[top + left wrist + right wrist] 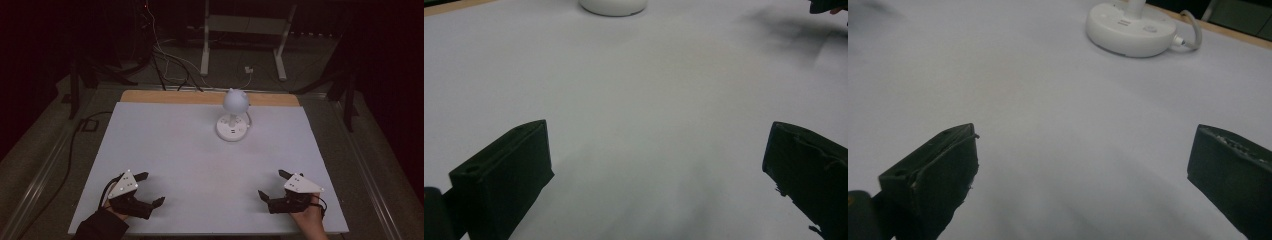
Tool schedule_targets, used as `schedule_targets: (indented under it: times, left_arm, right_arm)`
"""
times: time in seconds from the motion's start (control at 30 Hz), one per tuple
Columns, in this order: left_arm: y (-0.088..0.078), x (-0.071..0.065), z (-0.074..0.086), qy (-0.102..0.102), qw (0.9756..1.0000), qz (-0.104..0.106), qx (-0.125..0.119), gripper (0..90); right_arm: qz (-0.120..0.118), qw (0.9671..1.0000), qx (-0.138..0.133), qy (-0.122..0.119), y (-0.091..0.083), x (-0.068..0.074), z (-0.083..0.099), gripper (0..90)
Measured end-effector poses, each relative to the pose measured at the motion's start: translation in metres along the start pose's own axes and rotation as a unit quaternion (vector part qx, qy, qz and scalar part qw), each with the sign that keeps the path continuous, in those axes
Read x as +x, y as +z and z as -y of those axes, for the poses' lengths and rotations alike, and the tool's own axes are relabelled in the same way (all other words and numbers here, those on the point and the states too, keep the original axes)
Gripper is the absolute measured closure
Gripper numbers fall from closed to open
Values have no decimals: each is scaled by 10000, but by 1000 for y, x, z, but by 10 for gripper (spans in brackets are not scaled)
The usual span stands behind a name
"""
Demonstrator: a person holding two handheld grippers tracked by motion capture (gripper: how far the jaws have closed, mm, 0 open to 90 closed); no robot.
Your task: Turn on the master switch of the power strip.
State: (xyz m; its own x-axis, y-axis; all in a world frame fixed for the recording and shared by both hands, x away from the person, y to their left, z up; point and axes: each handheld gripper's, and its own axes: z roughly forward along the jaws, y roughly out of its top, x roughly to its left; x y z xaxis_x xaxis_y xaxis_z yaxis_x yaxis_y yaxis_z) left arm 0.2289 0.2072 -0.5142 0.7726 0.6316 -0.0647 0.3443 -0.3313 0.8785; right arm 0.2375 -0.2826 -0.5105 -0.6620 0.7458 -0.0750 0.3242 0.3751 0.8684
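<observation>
Left gripper (148,189): at the near left corner of the table, held in the person's left hand (114,212); jaws spread wide with nothing between them, low over the bare surface.
Right gripper (272,184): at the near right corner, held in the right hand (310,220); jaws likewise spread wide and empty.
Grey plates: one three-cornered plate sits on top of each gripper.
Lamp (234,111): small white desk lamp with a round head on a short stem, standing upright toward the far middle of the table, well apart from both grippers.
Lamp base (1130,27): round and white, resting flat on the surface, two small marks on its top; its near rim appears in the left gripper view (613,7).
Cord (1192,31): white, leaving the base toward the far edge.
Table (190,165): pale sheet covering it, wooden strip along the far edge.
</observation>
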Motion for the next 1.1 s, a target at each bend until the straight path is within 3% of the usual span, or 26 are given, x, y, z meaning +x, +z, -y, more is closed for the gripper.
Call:
schedule_targets:
  times: [0.13, 0.67, 0.87, 1.1]
  left_arm:
    - [1, -3, -1, 112, 9999, 15, -76, 0]
    - [0, 0, 1, 42, 9997, 132, -179, 1]
    - [-1, 0, 0, 65, 9996, 143, -236, 1]
    - [-2, -2, -1, 55, 9994, 201, -291, 1]
  right_arm:
    - [-111, 9999, 52, 13, 2, 1, 0, 0]
    - [-147, 9999, -3, -4, -2, 9, -6, 0]
    - [-257, 9993, -81, 247, -2, 8, -9, 0]
    - [-224, 9993, -66, 303, -2, 8, -12, 0]
